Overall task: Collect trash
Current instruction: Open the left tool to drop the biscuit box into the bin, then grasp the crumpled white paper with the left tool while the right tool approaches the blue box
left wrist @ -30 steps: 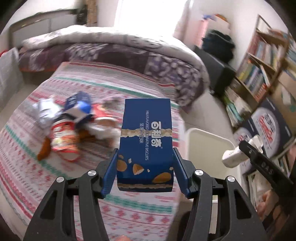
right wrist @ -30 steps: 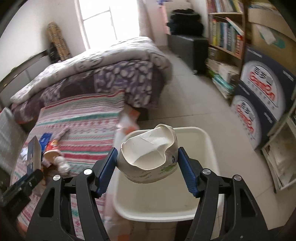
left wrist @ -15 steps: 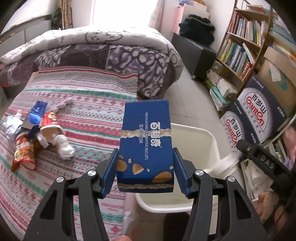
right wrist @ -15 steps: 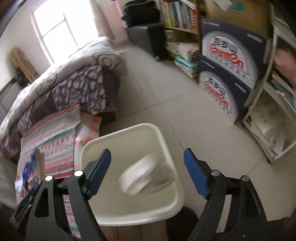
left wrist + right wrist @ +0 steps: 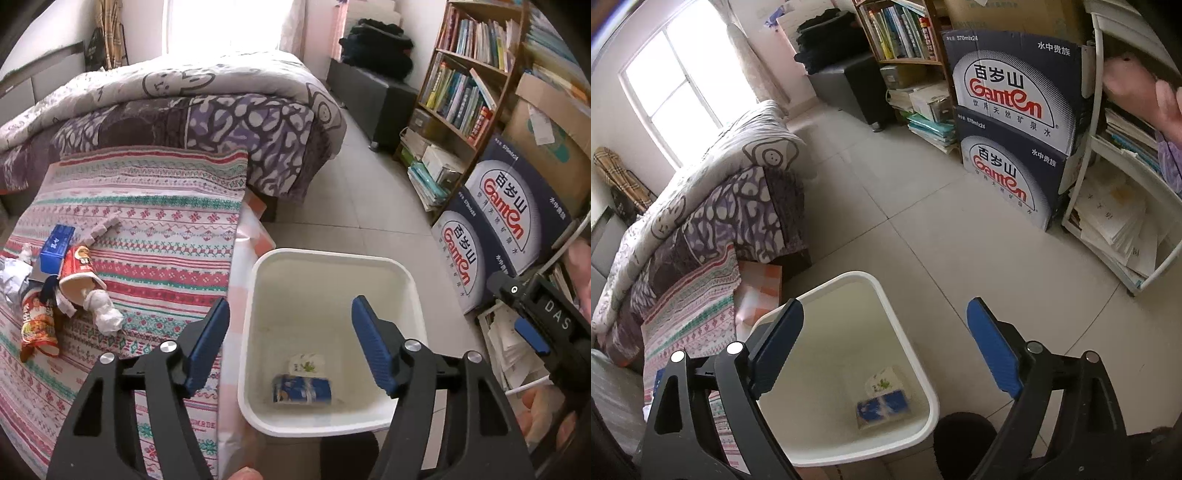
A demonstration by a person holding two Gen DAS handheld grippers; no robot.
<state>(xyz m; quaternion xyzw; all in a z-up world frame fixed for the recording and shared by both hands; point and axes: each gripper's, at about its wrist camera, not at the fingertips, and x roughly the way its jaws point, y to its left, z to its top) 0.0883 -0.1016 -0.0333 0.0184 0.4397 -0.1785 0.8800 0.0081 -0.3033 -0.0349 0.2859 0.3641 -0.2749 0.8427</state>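
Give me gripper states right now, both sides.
Left gripper: open, holding nothing, above the white bin.
Right gripper: open, holding nothing.

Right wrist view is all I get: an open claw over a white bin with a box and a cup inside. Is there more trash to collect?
Observer: Yes. The left wrist view shows a pile on the striped blanket: a red cup, a small blue box and a snack bag.
Operator: Anything white in that pile?
Observer: A crumpled tissue lies at the cup's mouth.
Operator: Is the other claw holding something?
Observer: No. The left claw is open and empty, pointed at the bin.
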